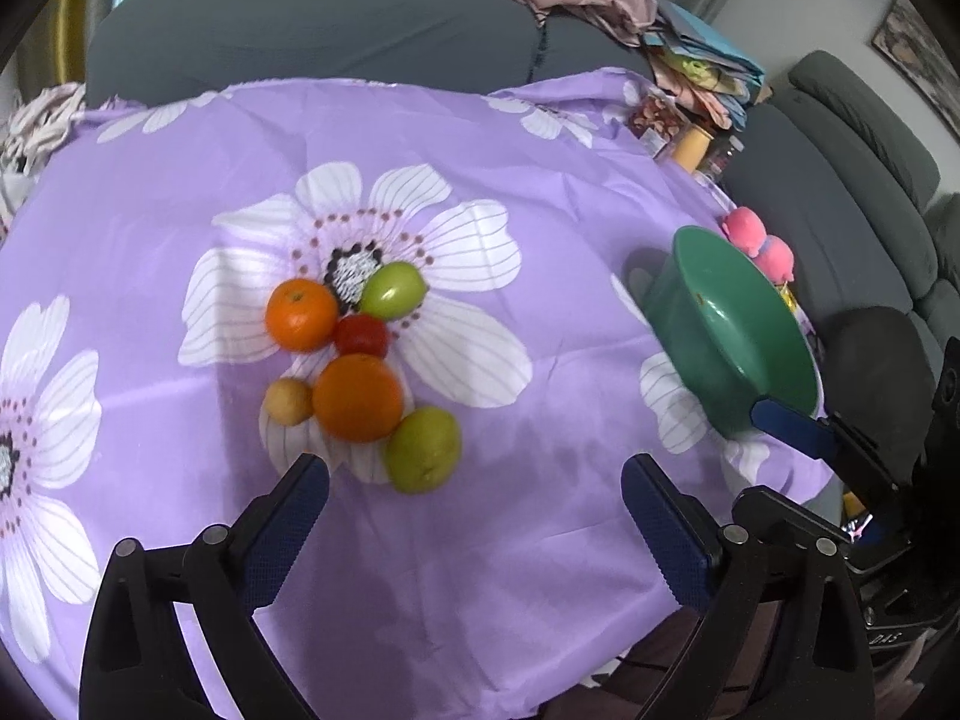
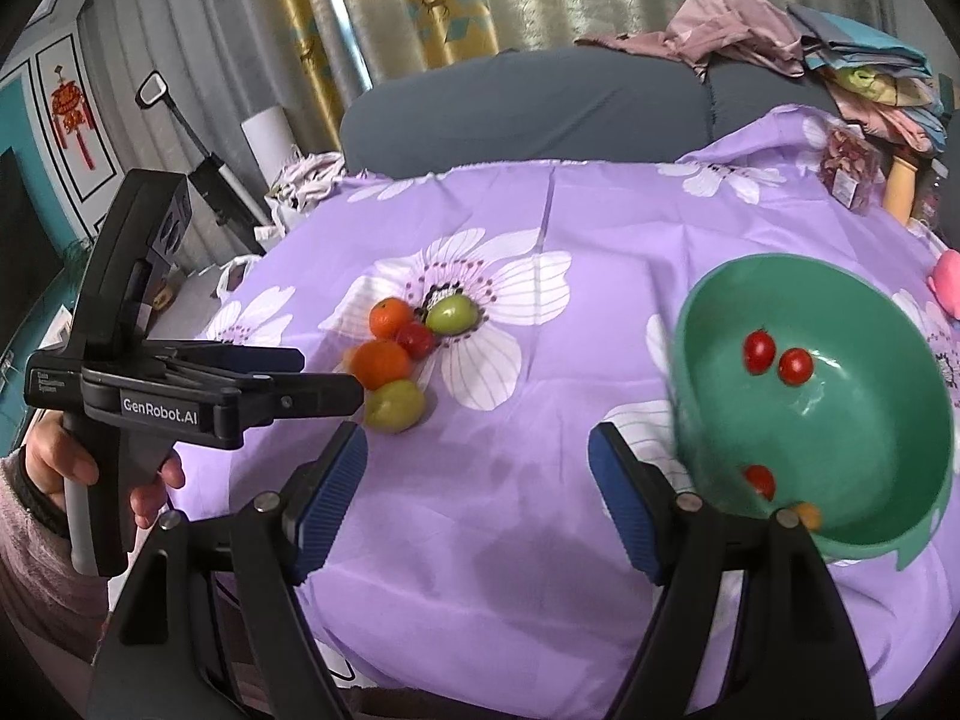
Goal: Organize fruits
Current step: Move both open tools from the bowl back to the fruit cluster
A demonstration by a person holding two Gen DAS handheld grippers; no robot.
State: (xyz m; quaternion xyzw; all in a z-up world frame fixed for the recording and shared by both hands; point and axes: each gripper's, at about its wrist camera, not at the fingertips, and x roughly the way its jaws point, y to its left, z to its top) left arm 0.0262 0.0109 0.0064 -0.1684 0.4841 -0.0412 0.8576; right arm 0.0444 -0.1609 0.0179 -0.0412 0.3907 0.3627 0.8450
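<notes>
Here is the round table under its purple cloth printed with white flowers (image 1: 480, 540), and a tight cluster of fruit sits on the middle flower. Two round oranges (image 1: 302, 315) (image 1: 357, 397), a small red tomato (image 1: 361, 336) wedged between them, two green apple-like fruits (image 1: 393, 290) (image 1: 423, 449) at either end, and one small tan fruit (image 1: 288, 401) touching the nearer orange.

The left gripper (image 1: 474, 480) hangs just short of that cluster, its blue-padded jaws spread wide with only cloth between them. In the right wrist view a hand (image 2: 72, 468) grips its black handle.

Off to the right, the green plastic bowl (image 2: 888, 432) stands near the table edge. Inside: three red cherry tomatoes (image 2: 759, 350) (image 2: 795, 365) (image 2: 760, 480) and a small orange piece (image 2: 807, 516) at the near wall.

The right gripper (image 2: 478, 456) hovers beside the bowl, jaws parted and holding nothing, one pad (image 1: 786, 423) just at the bowl's rim.
</notes>
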